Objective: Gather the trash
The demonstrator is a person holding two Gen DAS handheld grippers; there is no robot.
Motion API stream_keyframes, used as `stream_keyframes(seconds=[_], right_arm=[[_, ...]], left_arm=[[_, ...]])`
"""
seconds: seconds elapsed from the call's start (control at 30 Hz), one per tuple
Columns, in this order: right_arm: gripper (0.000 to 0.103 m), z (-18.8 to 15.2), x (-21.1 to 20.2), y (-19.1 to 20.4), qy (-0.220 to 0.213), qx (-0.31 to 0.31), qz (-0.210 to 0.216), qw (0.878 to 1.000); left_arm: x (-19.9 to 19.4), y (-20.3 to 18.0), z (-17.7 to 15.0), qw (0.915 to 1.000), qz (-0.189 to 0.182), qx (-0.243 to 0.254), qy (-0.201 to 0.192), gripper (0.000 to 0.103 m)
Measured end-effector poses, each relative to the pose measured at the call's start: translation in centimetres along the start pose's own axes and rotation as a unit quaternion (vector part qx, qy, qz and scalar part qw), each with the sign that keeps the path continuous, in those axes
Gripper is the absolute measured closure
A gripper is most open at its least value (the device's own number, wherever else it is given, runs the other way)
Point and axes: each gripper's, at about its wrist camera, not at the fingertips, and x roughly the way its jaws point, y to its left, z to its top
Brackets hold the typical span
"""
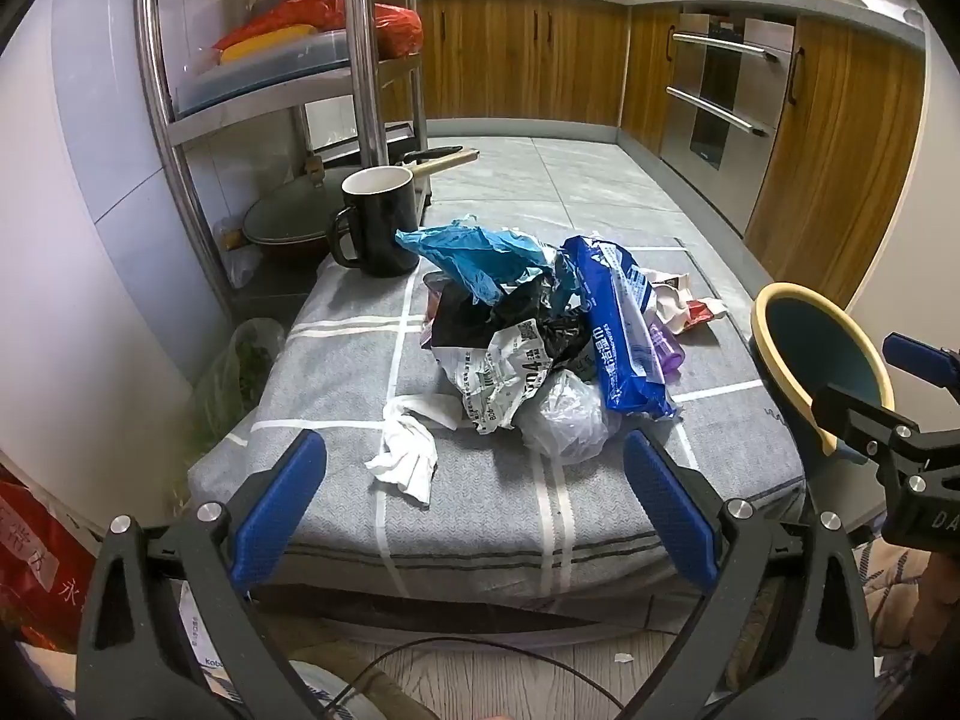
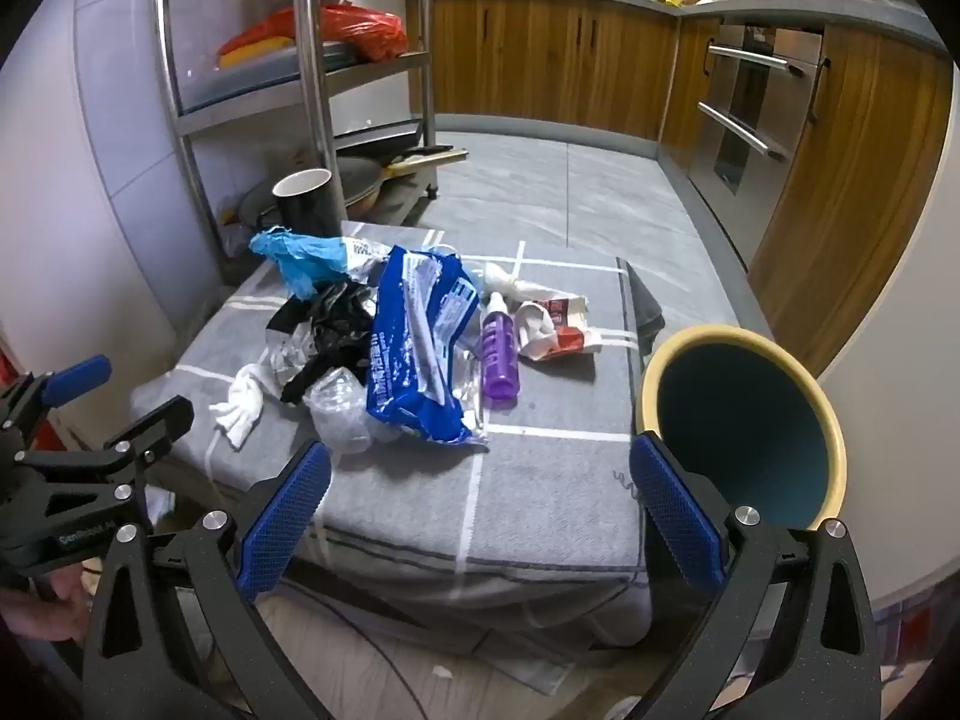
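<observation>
Gaping bin (image 2: pixel 744 426) (teal inside) holds nothing.

The crumpled white wrapper (image 1: pixel 504 378) bore a large "04". The blue wet-wipes pack (image 1: pixel 624 330) carried white Chinese characters reading "清洁湿巾". The left gripper's body (image 2: pixel 78 531) read "GenRobot AI". The red bag (image 1: pixel 36 576) showed "永".

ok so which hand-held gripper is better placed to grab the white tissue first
Left. The white tissue lies just ahead of the open left hand-held gripper, on the pile's near-left edge. The right hand-held gripper, also open, sits nearer the bin.
</observation>
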Motion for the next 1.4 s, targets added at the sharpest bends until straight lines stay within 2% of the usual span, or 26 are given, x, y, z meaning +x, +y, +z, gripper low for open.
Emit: stream_keyframes(seconds=[1.4], right_arm=[[0.004, -0.11, 0.29, -0.07, 0.003, 0.002, 0.002, 1.000]], left_arm=[[-0.02, -0.01, 0.27, 1.0000, 0.001, 0.000, 0.001, 0.006]])
